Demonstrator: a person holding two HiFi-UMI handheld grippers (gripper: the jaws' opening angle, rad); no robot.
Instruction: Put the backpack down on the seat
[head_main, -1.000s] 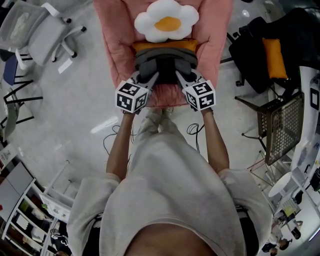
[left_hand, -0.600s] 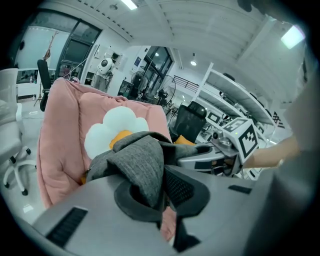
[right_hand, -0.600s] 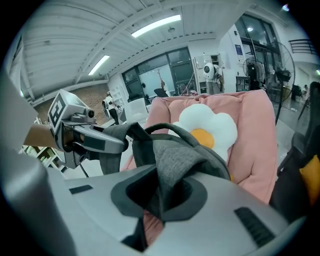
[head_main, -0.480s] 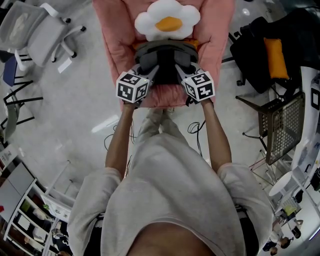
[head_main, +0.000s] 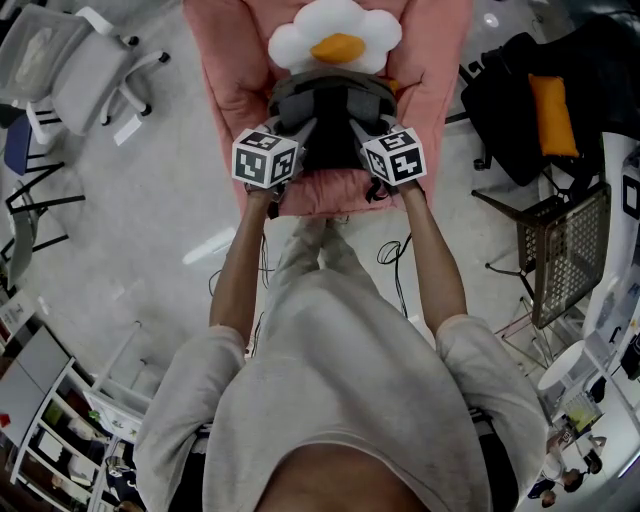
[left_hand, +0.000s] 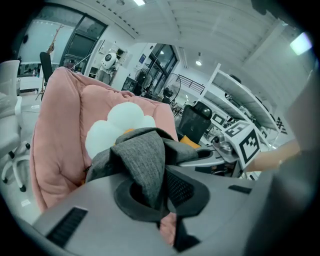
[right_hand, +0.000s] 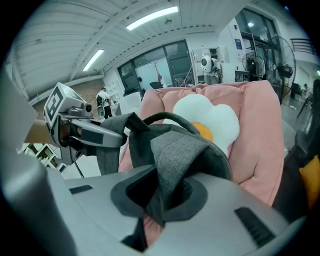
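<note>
A grey backpack (head_main: 325, 110) hangs over the pink padded seat (head_main: 230, 80), just in front of a white egg-shaped cushion (head_main: 335, 35). My left gripper (head_main: 290, 130) is shut on a fold of the backpack's grey fabric (left_hand: 145, 160). My right gripper (head_main: 365, 125) is shut on another fold of the backpack (right_hand: 177, 155) at its right side. In the right gripper view the bag's carry loop (right_hand: 165, 118) arches in front of the cushion (right_hand: 207, 117). The backpack's underside is hidden, so I cannot tell whether it touches the seat (left_hand: 60, 115).
A grey office chair (head_main: 70, 65) stands at the far left. On the right are a black chair with an orange cushion (head_main: 550, 105) and a mesh stool (head_main: 560, 255). Cables (head_main: 395, 255) lie on the floor by the person's feet. Shelving (head_main: 60, 420) fills the lower left.
Both grippers have carried the backpack farther over the seat, toward the egg cushion; the orange strip behind the bag is now mostly covered.
</note>
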